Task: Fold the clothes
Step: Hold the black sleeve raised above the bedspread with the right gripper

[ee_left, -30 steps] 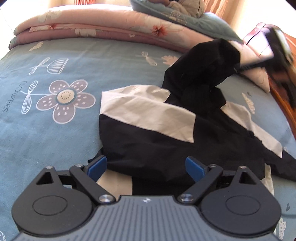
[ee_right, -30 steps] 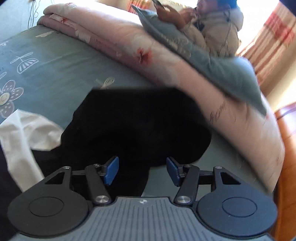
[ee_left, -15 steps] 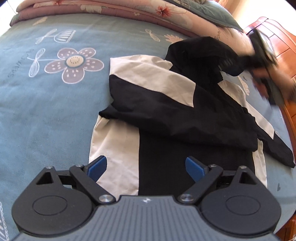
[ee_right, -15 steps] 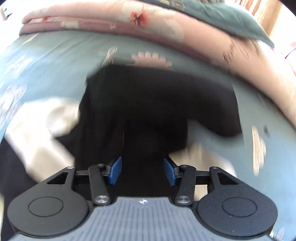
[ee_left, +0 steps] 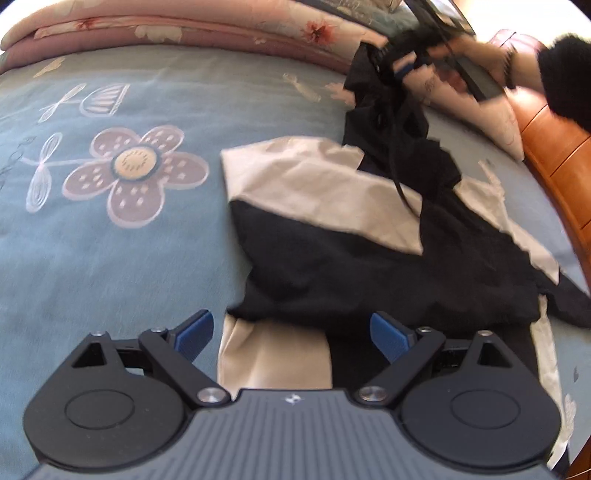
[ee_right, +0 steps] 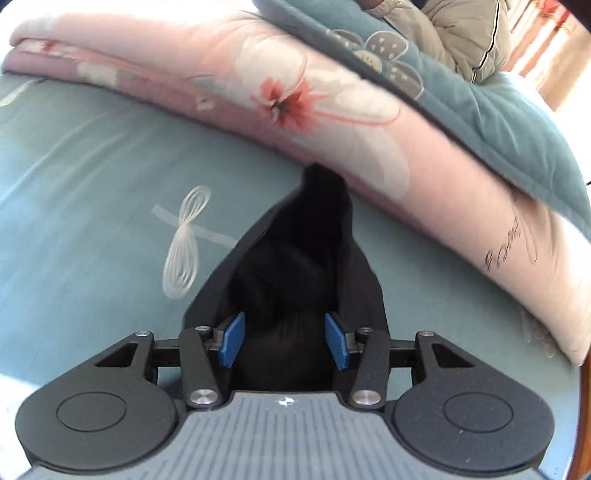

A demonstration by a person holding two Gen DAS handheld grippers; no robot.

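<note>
A black and cream jacket (ee_left: 332, 258) lies crumpled on the blue bedspread (ee_left: 110, 258). My left gripper (ee_left: 291, 332) is open just above the jacket's near end, over a cream panel (ee_left: 269, 354), with nothing between its fingers. The jacket's black far end (ee_left: 384, 110) is pulled up off the bed and hangs from my right gripper (ee_left: 402, 68), held by a person's hand (ee_left: 480, 51). In the right wrist view my right gripper (ee_right: 284, 339) is shut on a thick bunch of that black cloth (ee_right: 306, 258), which peaks toward the quilts.
Folded pink floral quilts (ee_right: 295, 99) and a blue quilt (ee_right: 480, 110) are stacked along the far side of the bed. A wooden bed frame (ee_left: 554, 147) runs down the right edge. A person in a pale jacket (ee_right: 461, 33) sits behind the quilts.
My right gripper has lifted the black end off the bed and carried it toward the quilts. My left gripper stays open and has come lower over the jacket's near end.
</note>
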